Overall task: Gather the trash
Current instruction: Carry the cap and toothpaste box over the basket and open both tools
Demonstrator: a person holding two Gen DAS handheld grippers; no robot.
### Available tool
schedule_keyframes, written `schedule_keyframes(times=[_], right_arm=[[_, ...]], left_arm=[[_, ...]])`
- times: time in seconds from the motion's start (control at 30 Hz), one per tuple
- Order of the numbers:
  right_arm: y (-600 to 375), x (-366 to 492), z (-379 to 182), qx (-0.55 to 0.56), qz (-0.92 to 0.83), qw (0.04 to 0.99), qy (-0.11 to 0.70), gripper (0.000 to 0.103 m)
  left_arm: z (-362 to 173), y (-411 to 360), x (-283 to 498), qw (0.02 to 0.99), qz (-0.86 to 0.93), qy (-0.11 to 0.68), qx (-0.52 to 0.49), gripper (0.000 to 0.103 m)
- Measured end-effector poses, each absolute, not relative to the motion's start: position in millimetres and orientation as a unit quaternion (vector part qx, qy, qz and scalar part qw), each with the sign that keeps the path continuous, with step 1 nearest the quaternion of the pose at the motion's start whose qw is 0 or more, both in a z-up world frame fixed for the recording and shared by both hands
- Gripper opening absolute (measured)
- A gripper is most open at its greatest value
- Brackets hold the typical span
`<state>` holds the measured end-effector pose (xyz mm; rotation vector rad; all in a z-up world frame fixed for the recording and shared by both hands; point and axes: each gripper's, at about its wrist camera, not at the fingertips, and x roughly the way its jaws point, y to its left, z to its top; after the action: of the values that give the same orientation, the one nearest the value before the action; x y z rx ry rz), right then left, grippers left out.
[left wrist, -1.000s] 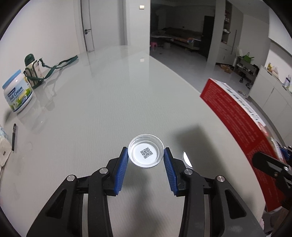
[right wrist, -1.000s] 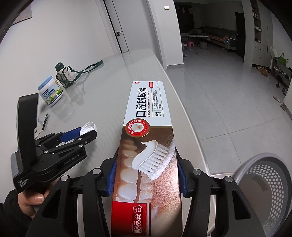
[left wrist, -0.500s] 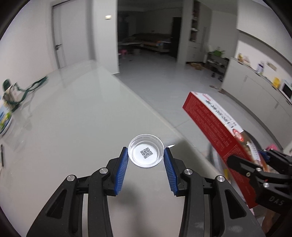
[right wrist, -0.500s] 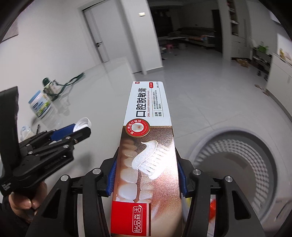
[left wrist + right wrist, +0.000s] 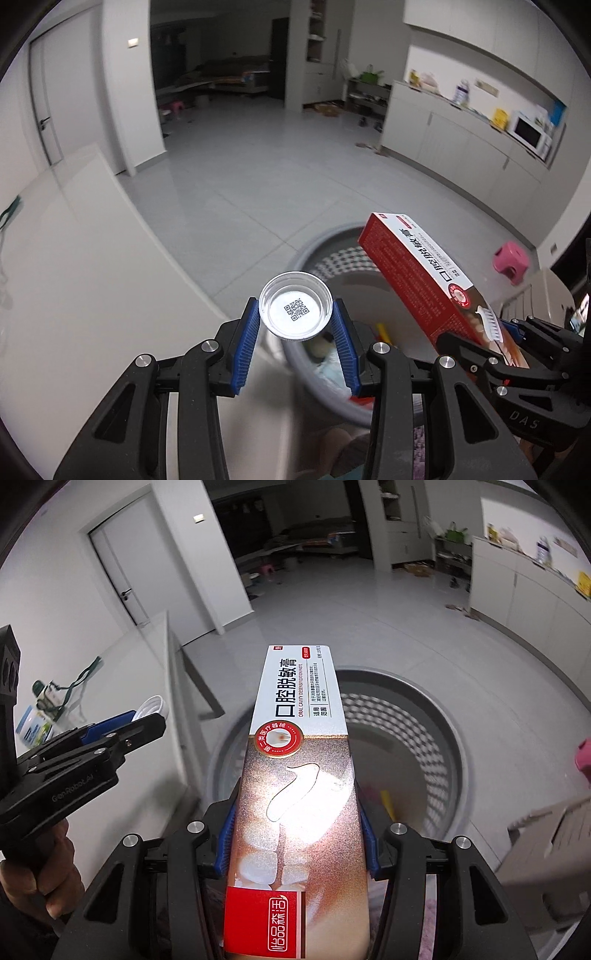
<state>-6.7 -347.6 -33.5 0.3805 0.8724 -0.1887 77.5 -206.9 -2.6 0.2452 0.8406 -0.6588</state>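
**Both pieces of trash gripped and poised at the bin, drop not yet made**

Left gripper (image 5: 295,325): blue pads clenched on a small clear plastic lid (image 5: 294,311), QR code showing on its inner face. Held in the air just past the edge of the white table (image 5: 92,295), over the near rim of the grey perforated wastebasket (image 5: 424,720).

Right gripper (image 5: 297,834): clamped across the lower half of a toothpaste carton (image 5: 301,775), long end pointing forward and out over the basket's mouth.

Inside the basket: a yellow scrap (image 5: 388,805) and some pale bits, too blurred to name. Likely earlier pickups.

Judged well along: pickup done for these two items, release into the basket left. Farther out on the table, a milk powder tin (image 5: 33,731) and a green-strapped bottle (image 5: 48,694); whether those count as trash, unclear.
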Motion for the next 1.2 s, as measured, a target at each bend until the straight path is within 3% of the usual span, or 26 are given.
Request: schedule_keyframes(times=[0.63,0.77,0.83,1.2], right_arm=[[-374.8,-18.1,-61.1,0.214,-0.098,0.862,0.448,0.051],[-378.5,-19.2,-59.9,0.214,-0.103,0.866,0.441,0.051],[-380.0,-19.2,-57.4,0.216,-0.104,0.868,0.436,0.057],[-383.8,-21.8,-58.5,0.218,-0.112,0.871,0.427,0.057]], left_arm=[[-36.4,-260.6,62.4,0.835,-0.316,0.428,0.139,0.04],[-32.5,-258.3,61.6,0.84,-0.312,0.422,0.136,0.063],[-31.6,-257.9,60.2,0.842,-0.311,0.42,0.135,0.063],[-25.4,-253.0,55.1,0.852,-0.302,0.403,0.141,0.067]])
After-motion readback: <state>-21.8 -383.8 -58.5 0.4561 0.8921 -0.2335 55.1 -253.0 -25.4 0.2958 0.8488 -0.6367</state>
